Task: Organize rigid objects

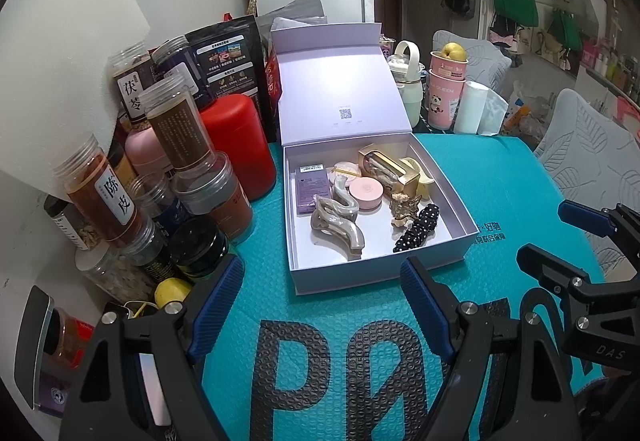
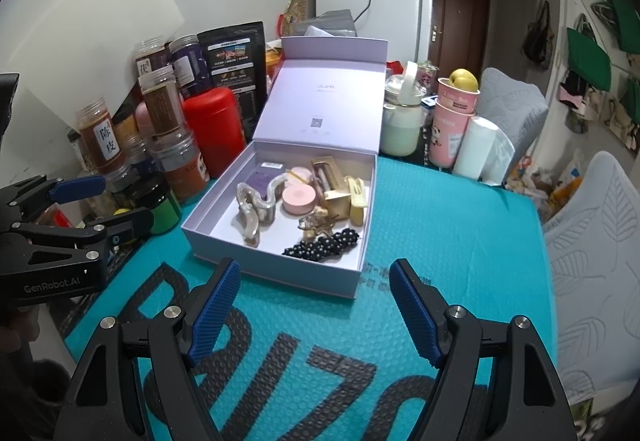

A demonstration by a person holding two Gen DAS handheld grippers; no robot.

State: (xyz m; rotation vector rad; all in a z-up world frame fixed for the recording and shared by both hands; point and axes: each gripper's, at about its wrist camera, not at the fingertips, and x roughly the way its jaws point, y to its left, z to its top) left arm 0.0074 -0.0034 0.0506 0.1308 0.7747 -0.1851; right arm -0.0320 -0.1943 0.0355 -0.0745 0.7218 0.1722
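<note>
A pale lilac gift box [image 1: 460, 255] [image 2: 224, 243] stands open on the teal mat, lid upright behind it. Inside lie a beige wavy hair claw [image 1: 340, 221] [image 2: 256, 209], a black dotted hair clip [image 1: 418, 227] [image 2: 320, 247], a gold hair clip [image 1: 404, 207], a pink round compact [image 1: 366, 193] [image 2: 298, 199], a purple card box [image 1: 314, 187], a gold case [image 1: 390, 165] and a yellow clip [image 2: 356, 201]. My left gripper [image 1: 322, 305] [image 2: 100, 201] is open and empty in front of the box. My right gripper [image 2: 314, 309] [image 1: 560, 233] is open and empty too.
Several spice jars [image 1: 108, 201] and a red canister [image 1: 240, 145] crowd the left of the mat. Behind the box stand a white kettle [image 2: 402, 125], pink cups with a yellow fruit [image 2: 456, 121] and a paper roll [image 2: 476, 149]. A grey chair [image 2: 592, 241] stands at right.
</note>
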